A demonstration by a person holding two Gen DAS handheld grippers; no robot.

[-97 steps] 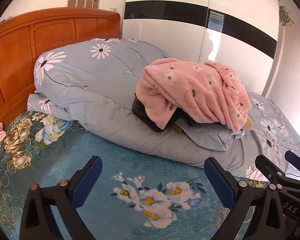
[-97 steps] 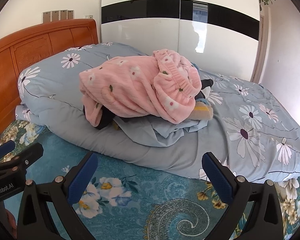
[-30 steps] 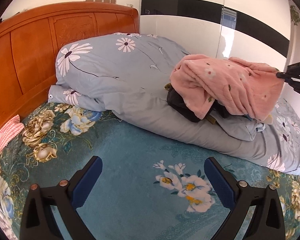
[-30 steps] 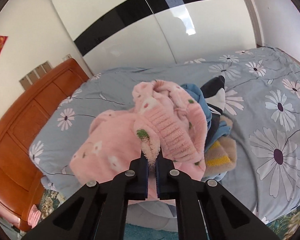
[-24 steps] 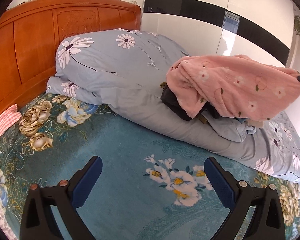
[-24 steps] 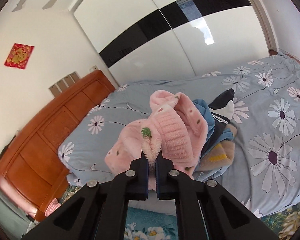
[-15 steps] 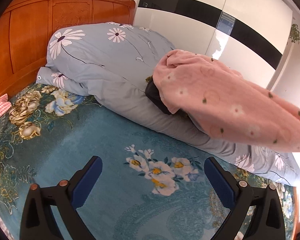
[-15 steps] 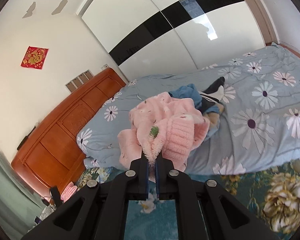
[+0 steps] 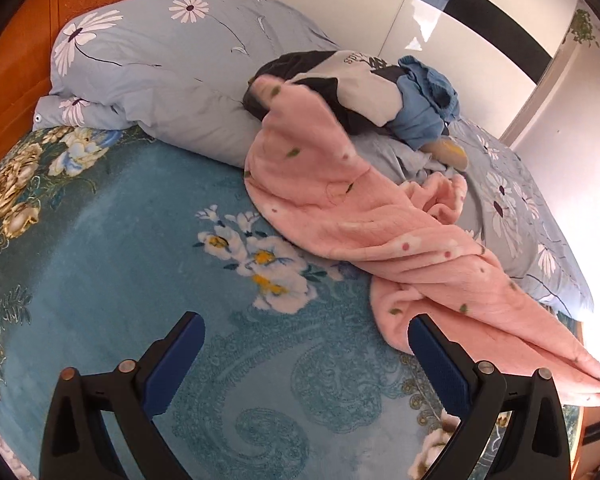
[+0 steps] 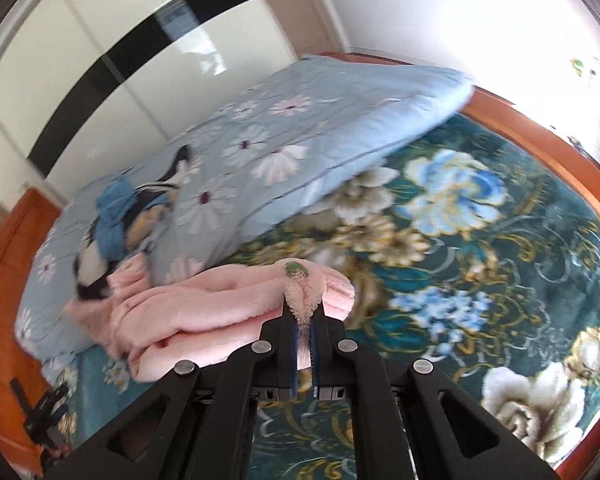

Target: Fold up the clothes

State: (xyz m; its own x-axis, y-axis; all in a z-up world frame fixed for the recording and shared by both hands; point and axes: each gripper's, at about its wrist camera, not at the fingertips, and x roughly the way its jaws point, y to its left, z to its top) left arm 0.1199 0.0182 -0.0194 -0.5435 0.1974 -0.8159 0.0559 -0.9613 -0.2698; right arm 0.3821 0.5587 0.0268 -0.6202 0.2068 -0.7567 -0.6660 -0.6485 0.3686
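Note:
A pink fleece garment (image 9: 380,216) with small flowers stretches from the clothes pile down across the teal flowered bedspread (image 9: 132,240) toward the lower right. My right gripper (image 10: 303,312) is shut on its fuzzy edge (image 10: 300,292), and the cloth trails back to the left. In the left wrist view the pulled end runs to the right gripper at the frame's edge. My left gripper (image 9: 306,344) hangs open over the bedspread, with the garment just past its right finger (image 9: 436,356) and nothing between the fingers.
More clothes (image 9: 364,88), black, white and blue, lie heaped on the grey-blue daisy duvet (image 9: 172,60). An orange wooden headboard (image 9: 4,80) stands at the left. The bed's wooden foot rim (image 10: 540,136) and white wardrobe doors (image 10: 112,56) border the bed.
The right gripper has dragged the pink garment off the pile and down onto the bedspread, uncovering the dark and blue clothes. The left gripper has tipped down and shifted right, still open.

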